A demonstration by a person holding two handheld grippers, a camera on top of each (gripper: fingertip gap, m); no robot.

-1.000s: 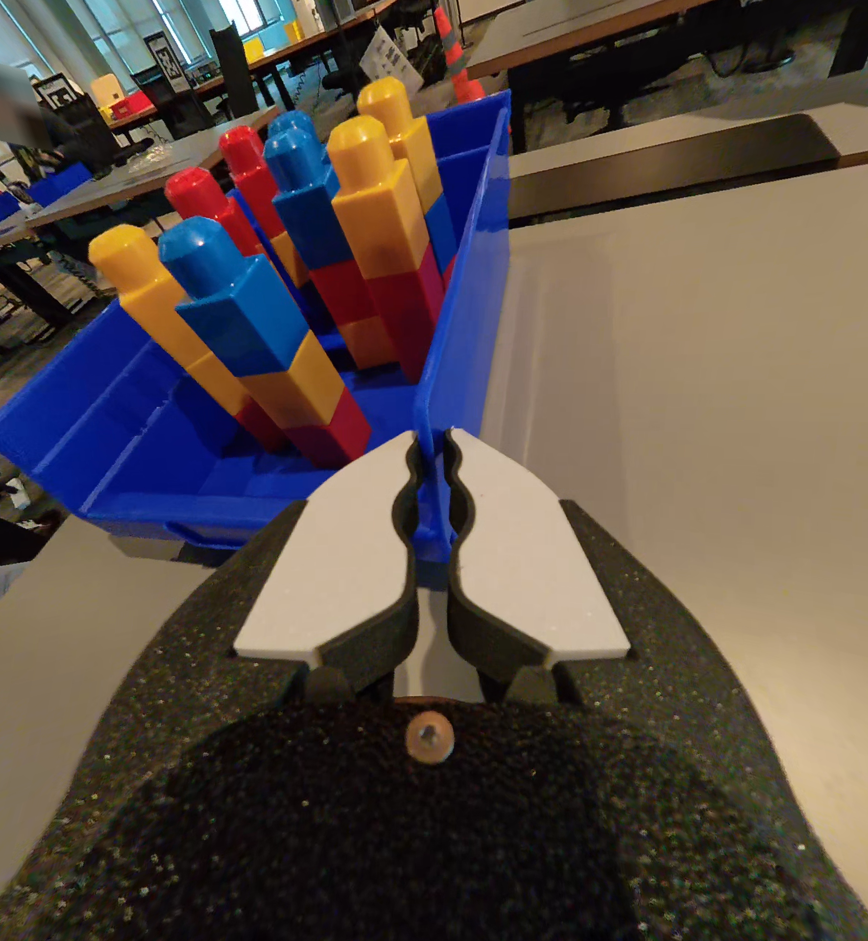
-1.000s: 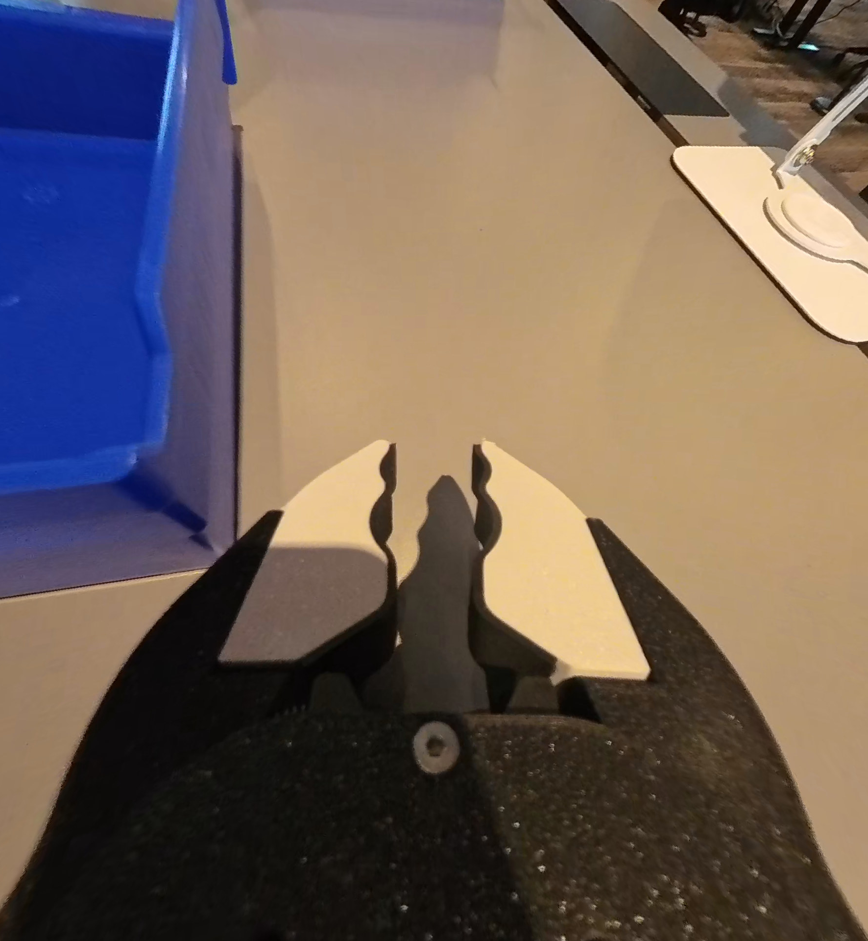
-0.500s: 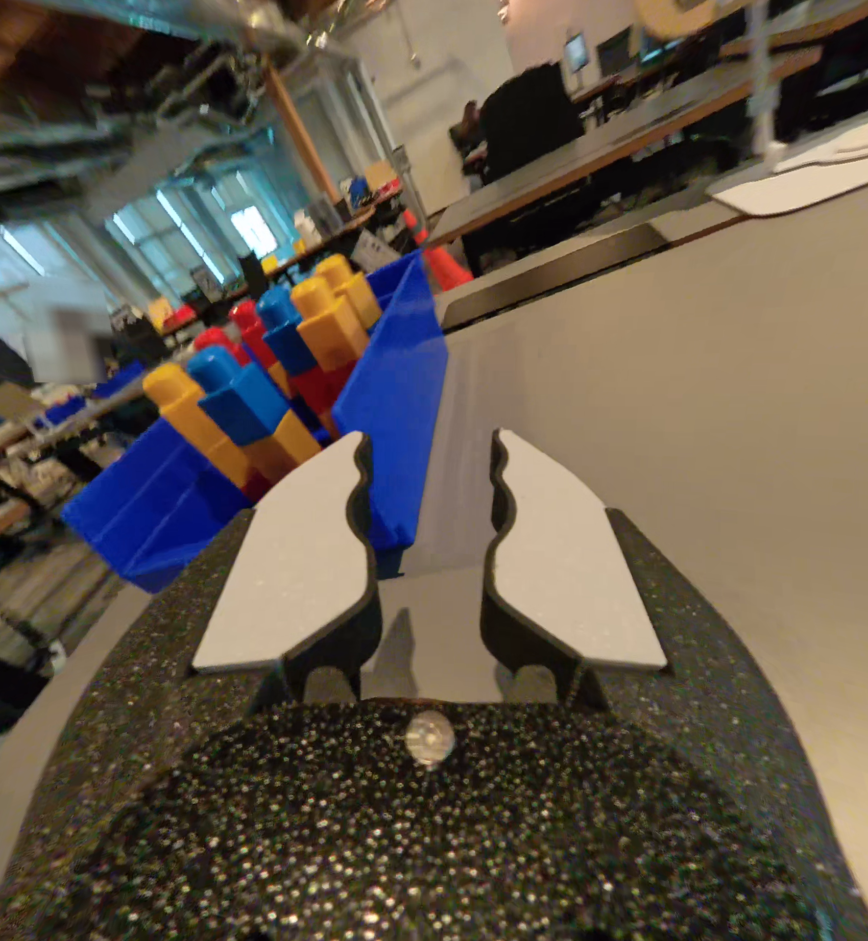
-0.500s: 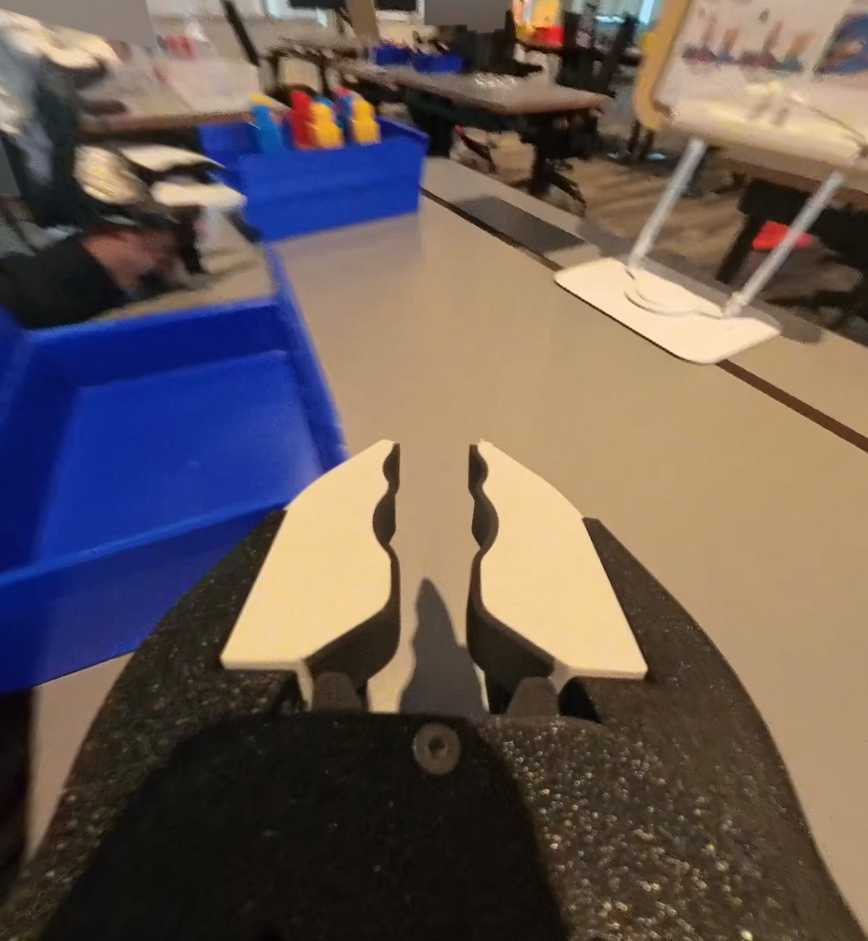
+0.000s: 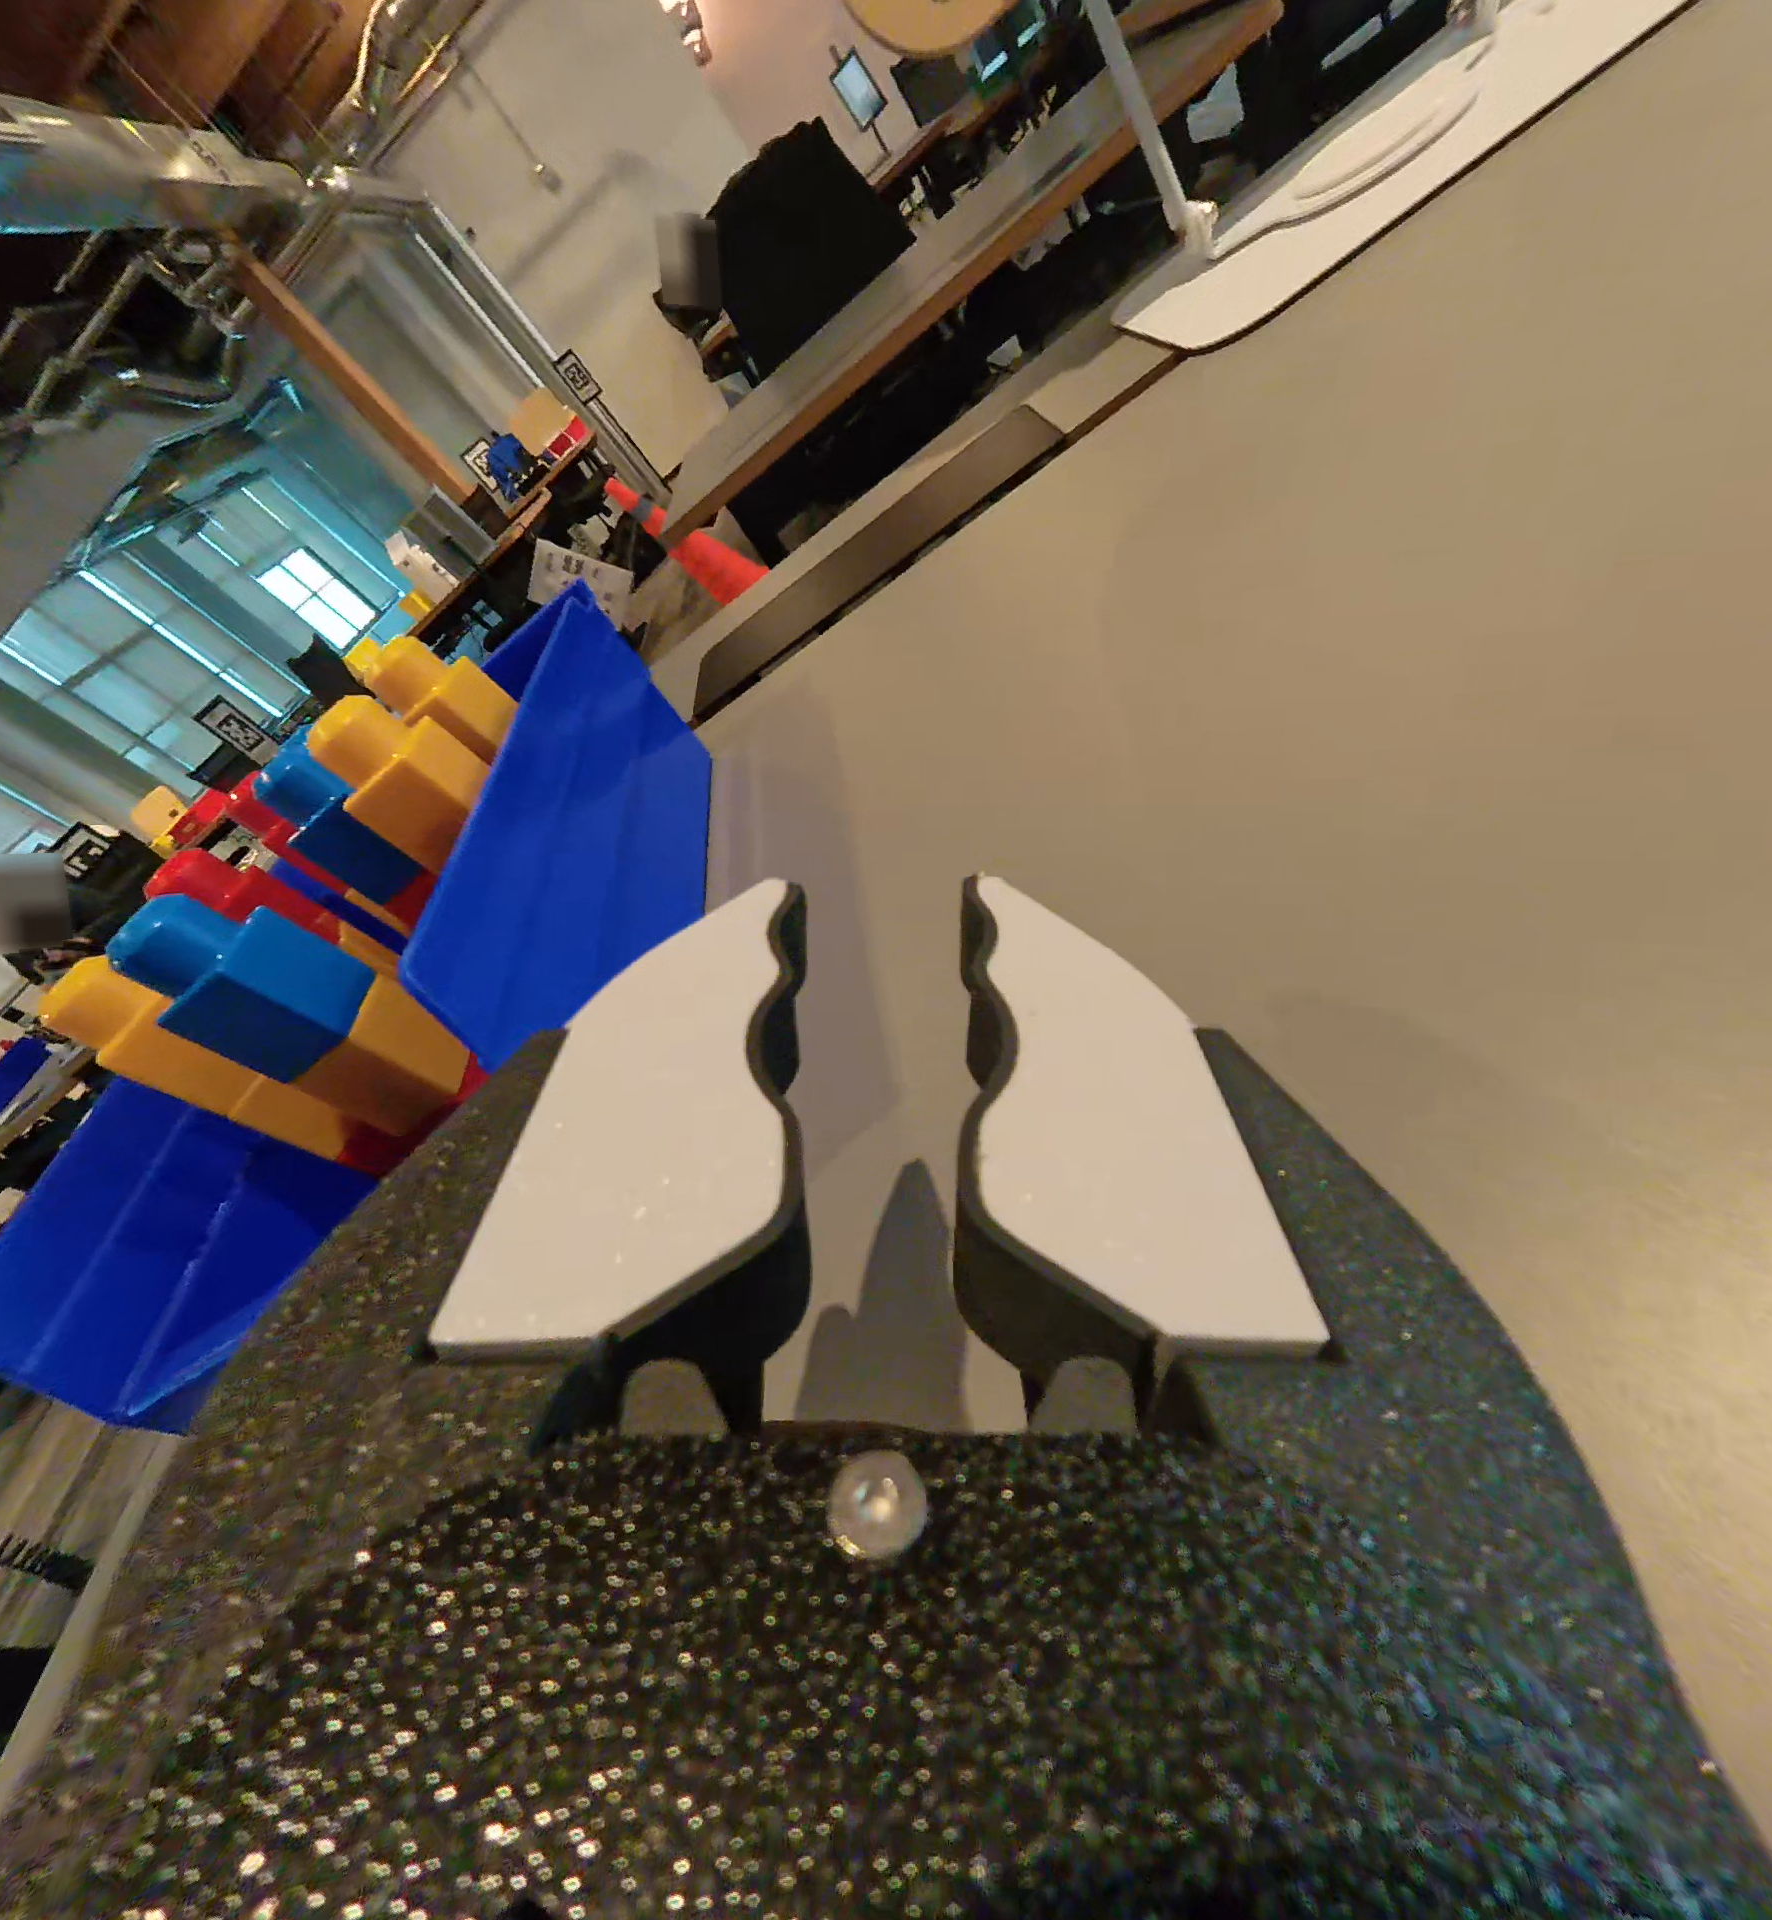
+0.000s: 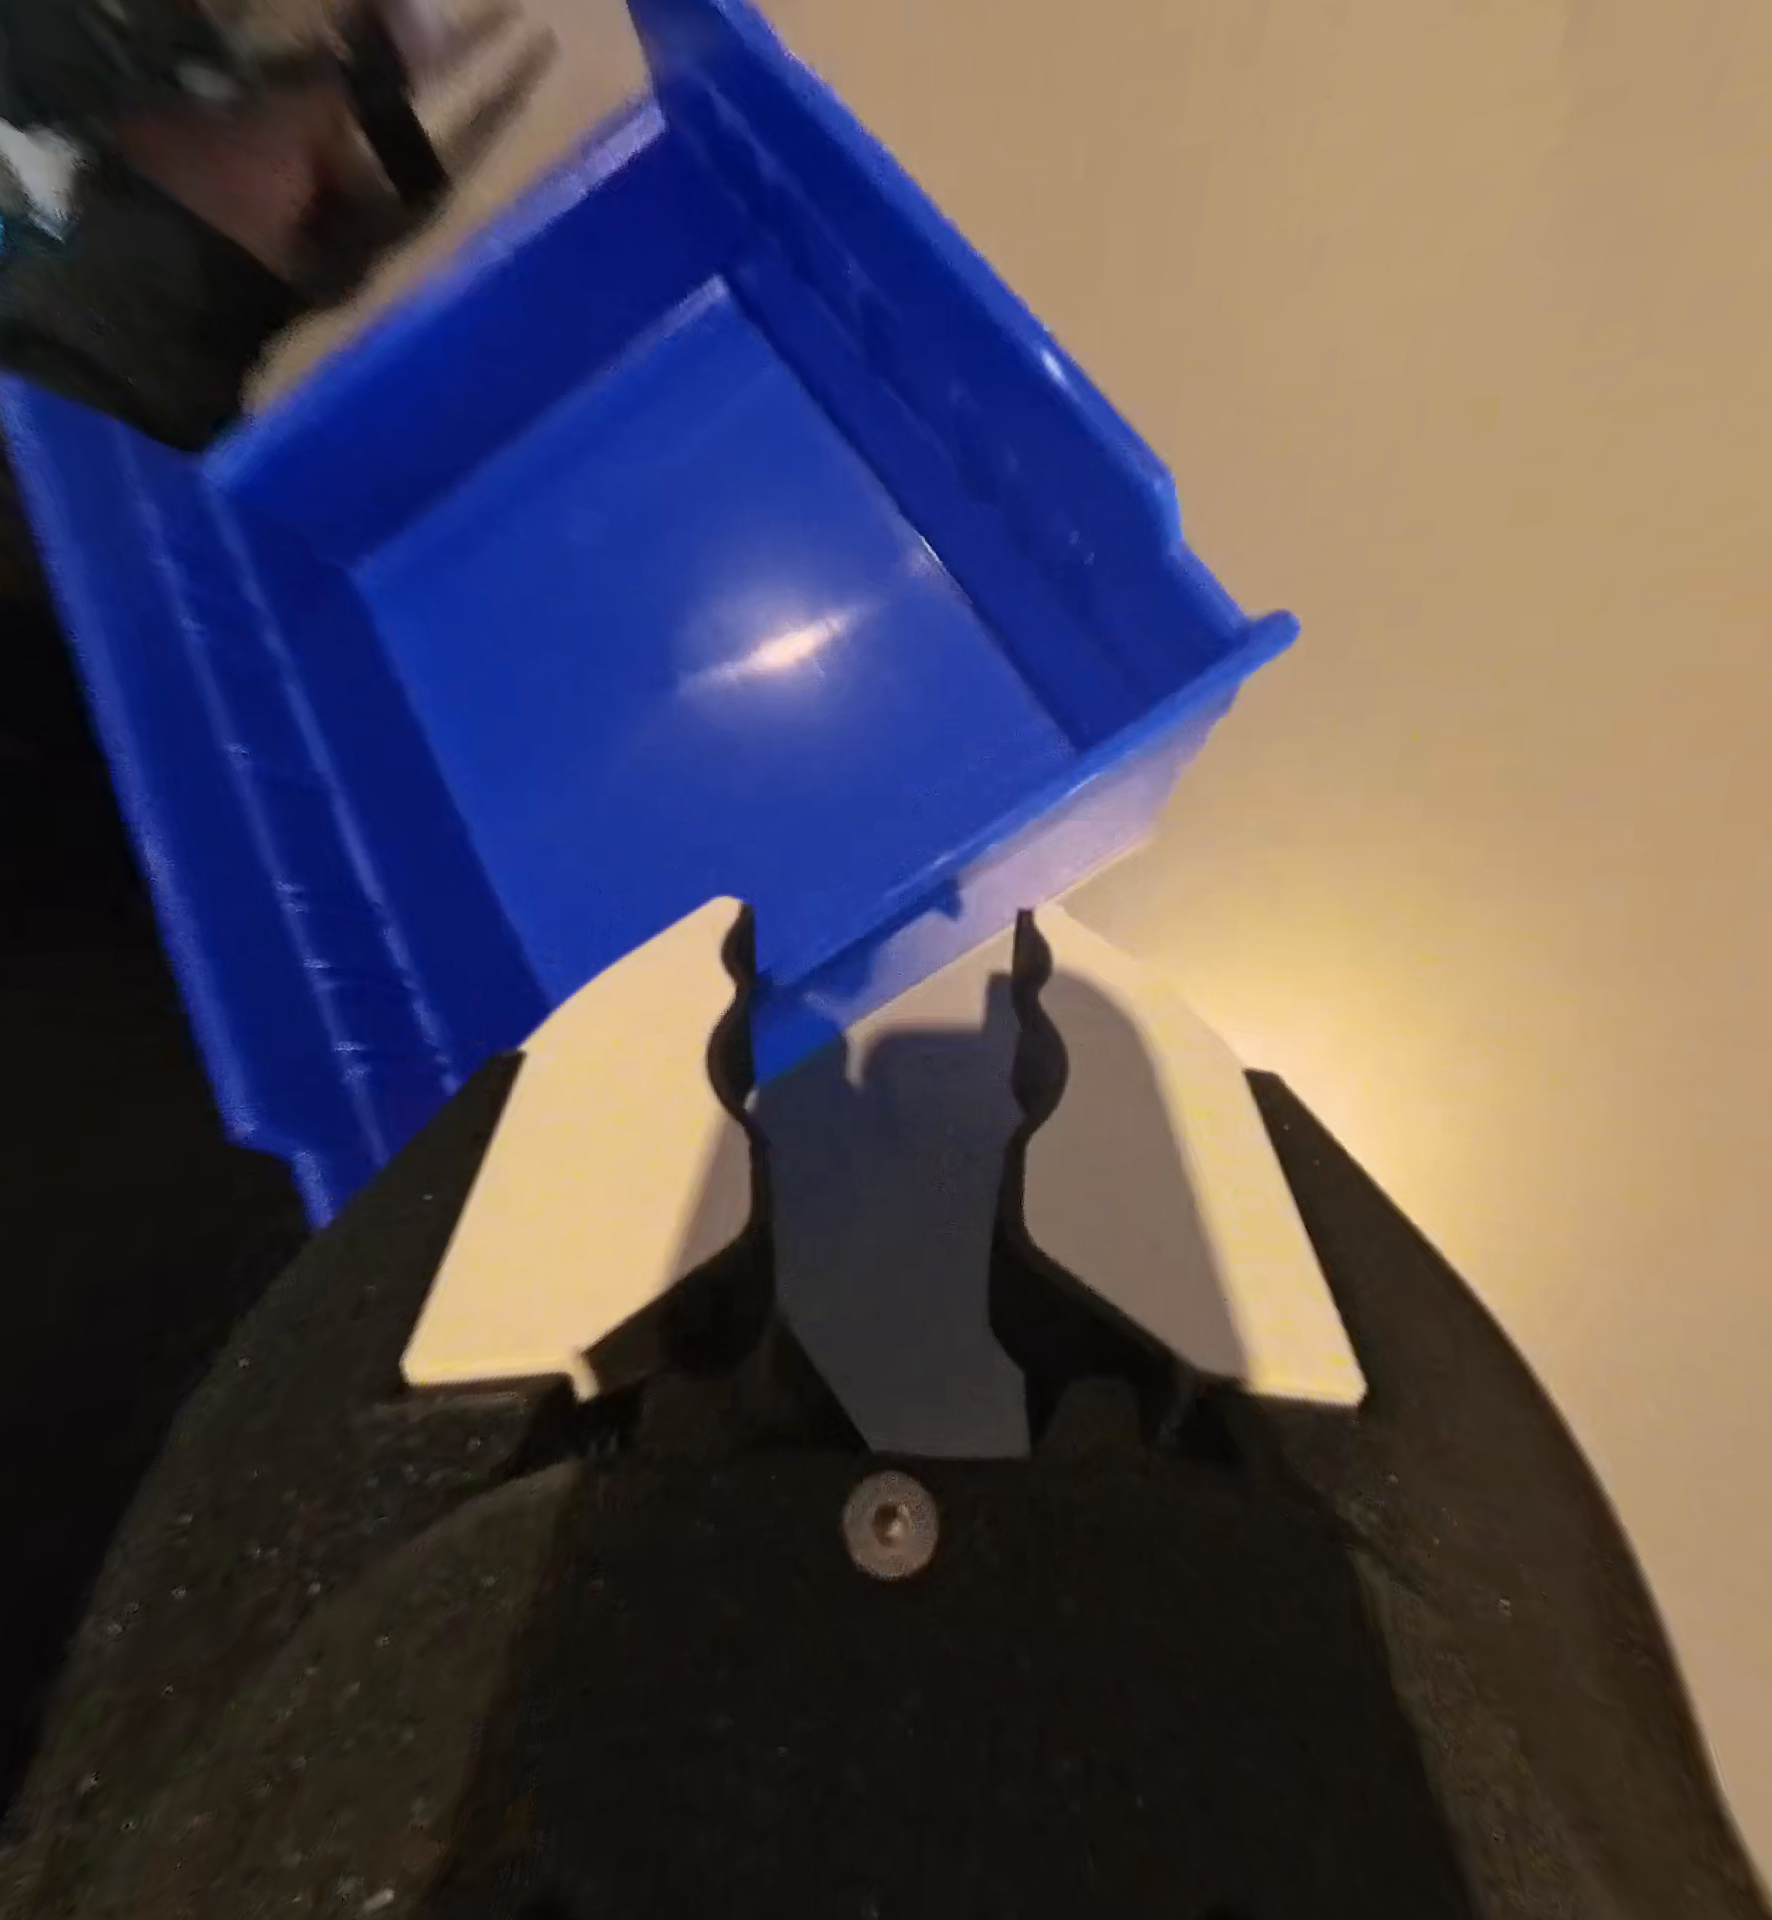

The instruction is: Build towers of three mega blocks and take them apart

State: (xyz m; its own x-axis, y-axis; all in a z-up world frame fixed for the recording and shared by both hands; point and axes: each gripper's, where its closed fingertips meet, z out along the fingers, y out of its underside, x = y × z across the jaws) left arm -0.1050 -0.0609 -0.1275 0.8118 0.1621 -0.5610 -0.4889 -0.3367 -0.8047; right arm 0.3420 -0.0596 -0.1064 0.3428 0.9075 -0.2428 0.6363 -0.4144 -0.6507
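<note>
Nearby, the towers [image 5: 342,914] stand in a blue bin [image 5: 570,862] at the table [image 5: 1381,727] edge, just left of the parted, empty left gripper [image 5: 882,925]. Right gripper [image 6: 882,935], also parted, hangs over an empty bin's [image 6: 965,436] corner.

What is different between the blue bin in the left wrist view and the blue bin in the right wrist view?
The left bin holds block towers in red, yellow and blue; the right bin holds nothing. The left bin lies to the left of the open left tongs, apart from them; the right bin's near wall reaches between the tips of the open right tongs. Both are blue plastic and sit on the grey table.
</note>
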